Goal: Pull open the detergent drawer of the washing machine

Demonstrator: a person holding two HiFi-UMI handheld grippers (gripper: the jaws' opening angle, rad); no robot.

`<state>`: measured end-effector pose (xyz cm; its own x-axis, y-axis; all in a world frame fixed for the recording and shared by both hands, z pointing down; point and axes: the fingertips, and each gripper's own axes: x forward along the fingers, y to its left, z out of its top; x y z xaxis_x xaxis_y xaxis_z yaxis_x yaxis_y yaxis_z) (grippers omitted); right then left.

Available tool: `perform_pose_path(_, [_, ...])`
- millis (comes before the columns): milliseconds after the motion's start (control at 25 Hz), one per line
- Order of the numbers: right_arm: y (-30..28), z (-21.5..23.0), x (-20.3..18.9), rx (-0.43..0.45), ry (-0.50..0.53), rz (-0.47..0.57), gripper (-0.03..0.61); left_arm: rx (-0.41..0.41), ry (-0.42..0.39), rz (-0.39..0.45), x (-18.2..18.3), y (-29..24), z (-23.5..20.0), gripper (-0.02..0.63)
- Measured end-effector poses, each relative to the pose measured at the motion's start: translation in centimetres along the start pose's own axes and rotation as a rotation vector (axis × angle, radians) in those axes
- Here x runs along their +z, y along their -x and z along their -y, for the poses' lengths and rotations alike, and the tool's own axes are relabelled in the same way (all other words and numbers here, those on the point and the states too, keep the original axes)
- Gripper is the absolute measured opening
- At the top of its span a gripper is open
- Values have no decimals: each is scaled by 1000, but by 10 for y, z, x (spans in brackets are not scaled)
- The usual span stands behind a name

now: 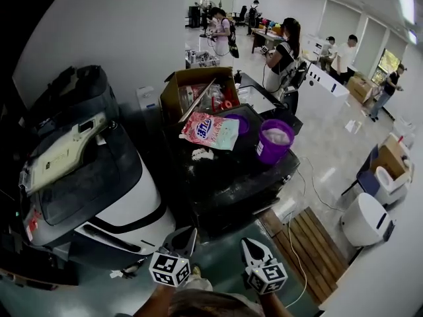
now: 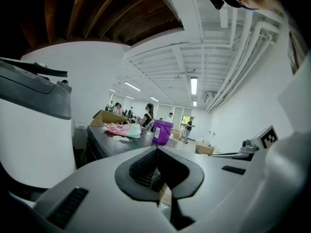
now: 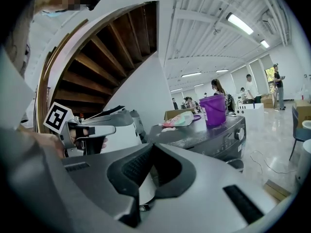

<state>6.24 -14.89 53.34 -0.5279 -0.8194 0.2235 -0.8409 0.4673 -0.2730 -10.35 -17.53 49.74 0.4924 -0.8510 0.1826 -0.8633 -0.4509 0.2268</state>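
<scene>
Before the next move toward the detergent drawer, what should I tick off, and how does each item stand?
1. Left claw empty: ok, jaws together, nothing between them.
2. Right claw empty: ok, jaws together, nothing between them.
3. Claws opened for a grip: not ok, both are shut.
4. Claws at the washing machine: not ok, both are low by the person, apart from it.
5. Drawer located: cannot tell. The knob shows on the front, but the drawer face does not stand out.
6. Purple bucket on the top: ok, upright.
</scene>
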Motion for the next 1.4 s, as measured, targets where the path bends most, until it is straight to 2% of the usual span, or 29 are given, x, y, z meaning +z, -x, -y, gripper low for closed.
perform_pose_path(560, [-55,2,11,-94,-49,35,3,-131,-27,-39,16,-54,-46,21])
perform_pose_path(840, [-57,10,19,-96,-49,57,3,-130,-24,-40,18,-67,-46,20])
perform_pose_path(1000, [-53,16,24,-65,-44,71,6,-122,-20,-38,19,-69,-37,20])
perform_pose_path(1120, [-54,21,28,-35,-76,87,50,-114,-24,-38,19,-69,-33,20])
perform_pose_path(1200, [-56,24,30,-14,-109,95,125,-106,-21,-39,20,-69,-31,20])
perform_pose_path(1400, [-61,24,27,59,-195,114,238,-93,-30,-42,17,-67,-31,20])
